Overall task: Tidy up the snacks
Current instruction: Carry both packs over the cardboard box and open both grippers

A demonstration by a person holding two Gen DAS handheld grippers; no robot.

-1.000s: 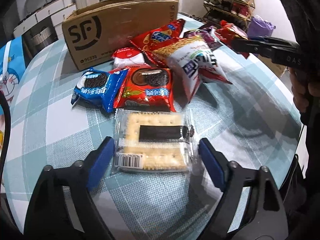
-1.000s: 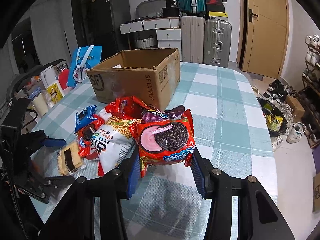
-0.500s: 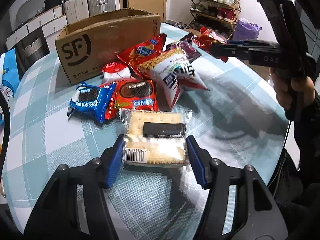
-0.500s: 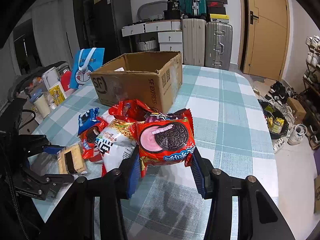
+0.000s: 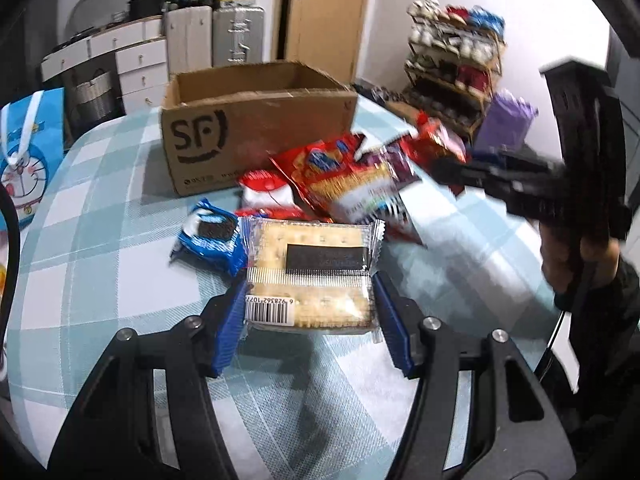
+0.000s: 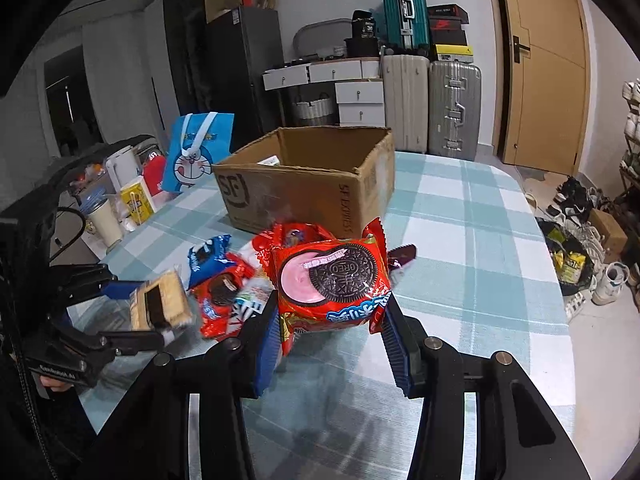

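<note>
**Both tongs loaded above the checked surface**

I work over a surface (image 6: pixel 472 240) covered in a pale teal and white checked cloth, in a room with a wooden door (image 6: pixel 540 68), suitcases (image 6: pixel 454 108) against the far wall and a shoe rack (image 5: pixel 452 64) off to my right.

An open cardboard box (image 6: pixel 320 184) printed with SF stands ahead of both tongs, upright, its flaps up. Between it and my tongs lies the snack pile: a blue Oreo pack (image 5: pixel 210 236) just beyond my left tongs, a red Oreo pack (image 6: pixel 222 288) beside it, and a red chip bag (image 5: pixel 328 168) leaning on a white noodle bag (image 5: pixel 368 200) nearer the box. A blue Doraemon bag (image 6: pixel 200 156) stands left of the box.

My left tongs (image 5: pixel 310 312) are clamped on a clear-wrapped cracker pack (image 5: pixel 312 272), barcode toward me. My right tongs (image 6: pixel 330 332) grip a strawberry Oreo pack (image 6: pixel 332 280) by its sides.

Compared with a second ago, the cracker pack has come up off the cloth and now hides the red Oreo pack from the left wrist view; the strawberry pack rides higher too, with the box interior more exposed behind it.
</note>
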